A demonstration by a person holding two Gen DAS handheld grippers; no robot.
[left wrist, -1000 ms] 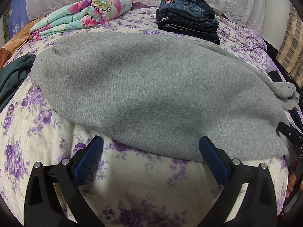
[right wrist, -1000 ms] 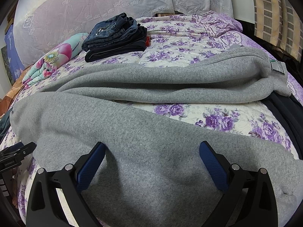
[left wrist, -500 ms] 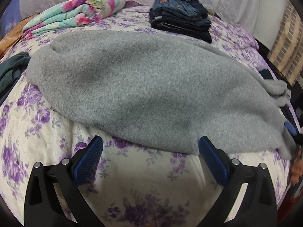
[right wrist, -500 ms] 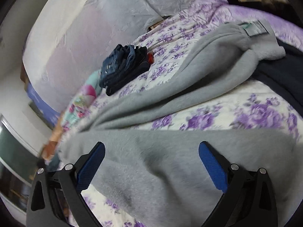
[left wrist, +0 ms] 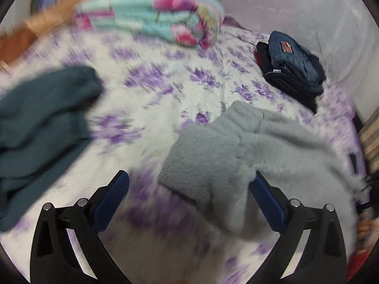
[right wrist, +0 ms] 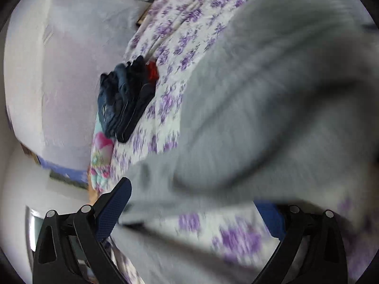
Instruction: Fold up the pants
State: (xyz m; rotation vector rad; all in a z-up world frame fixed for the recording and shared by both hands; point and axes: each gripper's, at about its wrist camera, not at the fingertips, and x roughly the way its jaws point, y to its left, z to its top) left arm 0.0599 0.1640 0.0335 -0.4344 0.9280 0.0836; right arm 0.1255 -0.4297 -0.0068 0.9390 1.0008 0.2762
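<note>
Teal garment (left wrist: 40, 127) in left view, grey pants (right wrist: 272, 99) filling right

I am working in a home bedroom. A bed (left wrist: 165, 90) covered by a white sheet printed with purple flowers fills my left view. A folded floral blanket (left wrist: 154, 21) lies at twelve o'clock against a pale lace-covered headboard (left wrist: 296, 11). A stack of folded jeans (left wrist: 291, 66) sits at two o'clock, a dark green garment (left wrist: 40, 123) at nine, and grey sweatpants (left wrist: 236, 156) lie loose near centre.
</note>
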